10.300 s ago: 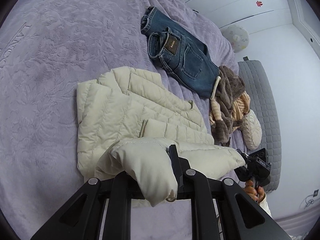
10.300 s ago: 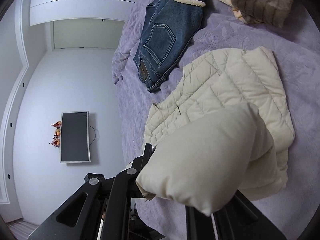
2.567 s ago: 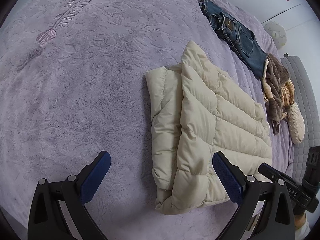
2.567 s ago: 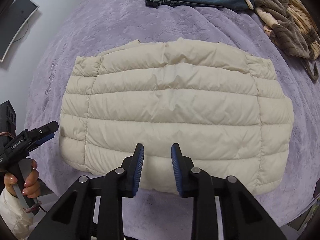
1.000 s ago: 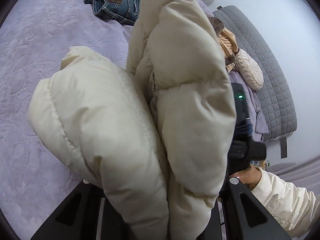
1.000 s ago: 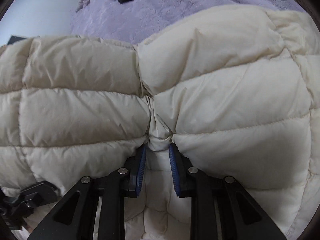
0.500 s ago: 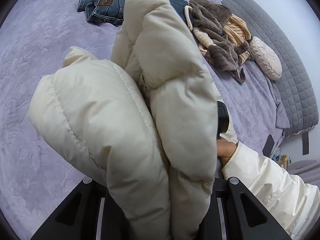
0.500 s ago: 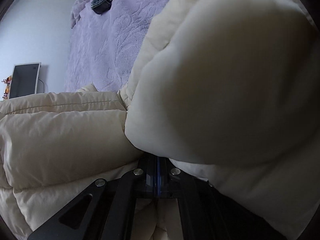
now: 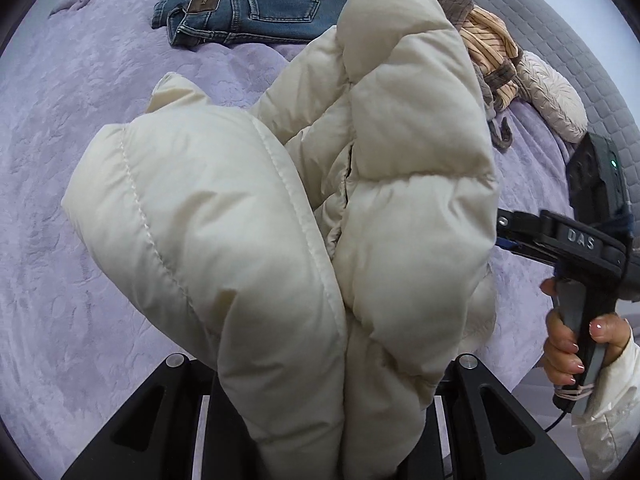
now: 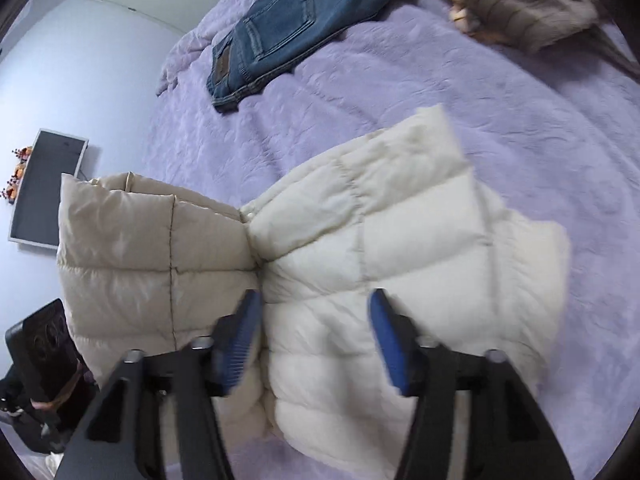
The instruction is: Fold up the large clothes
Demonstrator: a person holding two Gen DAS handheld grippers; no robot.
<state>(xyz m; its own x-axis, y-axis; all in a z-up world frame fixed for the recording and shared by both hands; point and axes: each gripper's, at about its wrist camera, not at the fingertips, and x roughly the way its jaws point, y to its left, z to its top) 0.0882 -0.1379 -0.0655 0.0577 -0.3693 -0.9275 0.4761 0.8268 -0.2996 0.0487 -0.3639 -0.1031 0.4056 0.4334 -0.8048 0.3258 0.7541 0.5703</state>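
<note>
A: Where's the puffer jacket (image 9: 280, 216) now?

B: Bunched and lifted off the purple bed (image 9: 60, 128) at its left end, pinched in the left gripper (image 9: 340, 392). Its right part lies on the bed.

A: And the right gripper (image 10: 314, 340)?

B: Its jaws have just been opening; they stand wide above the jacket, gripping nothing.

A: So, progress?

B: Probably mid-fold. Jeans (image 10: 280, 36) look folded; the brown clothes (image 10: 524, 12) at far right remain.

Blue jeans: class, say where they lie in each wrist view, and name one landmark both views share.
Left wrist view: blue jeans at top centre, beyond the cream puffer jacket.
Right wrist view: blue jeans at top, left of centre.
Shared landmark: the brown striped garment beside them.
</note>
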